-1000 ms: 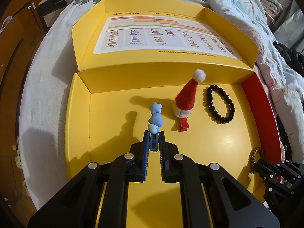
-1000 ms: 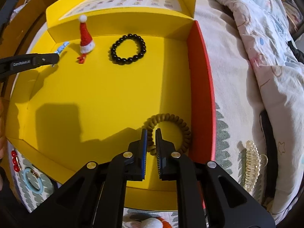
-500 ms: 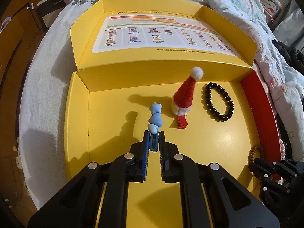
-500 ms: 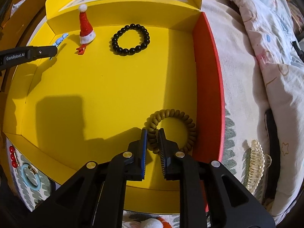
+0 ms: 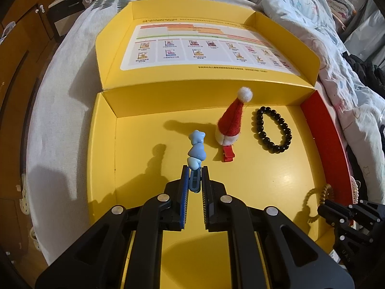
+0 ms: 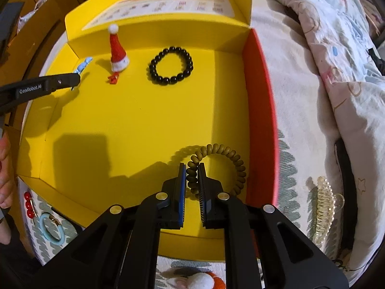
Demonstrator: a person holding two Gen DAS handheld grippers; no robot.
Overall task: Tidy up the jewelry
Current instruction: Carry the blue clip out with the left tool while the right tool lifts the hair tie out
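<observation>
My left gripper point(image 5: 194, 170) is shut on a blue hair clip point(image 5: 196, 153) with star and heart shapes, held over the left part of the yellow box point(image 5: 144, 187). A red Santa-hat clip point(image 5: 231, 122) and a black bead bracelet point(image 5: 272, 130) lie near the box's back wall. My right gripper point(image 6: 192, 168) is shut on an olive spiral hair tie point(image 6: 231, 161), held just above the box floor by the red right wall point(image 6: 259, 110). In the right wrist view, the left gripper point(image 6: 77, 79) holds the blue clip point(image 6: 83, 65) at the far left.
The box lid point(image 5: 204, 48) lies open behind, on the bed. A clear spiral clip point(image 6: 323, 209) lies on the bedding right of the box. Red beads point(image 6: 28, 204) and a light blue ring point(image 6: 51, 228) lie at the front left. A quilt point(image 6: 336, 48) is heaped on the right.
The right gripper briefly loosened on the olive hair tie, closed on it again and shifted it slightly toward the red wall. The left gripper with the blue clip has stayed put.
</observation>
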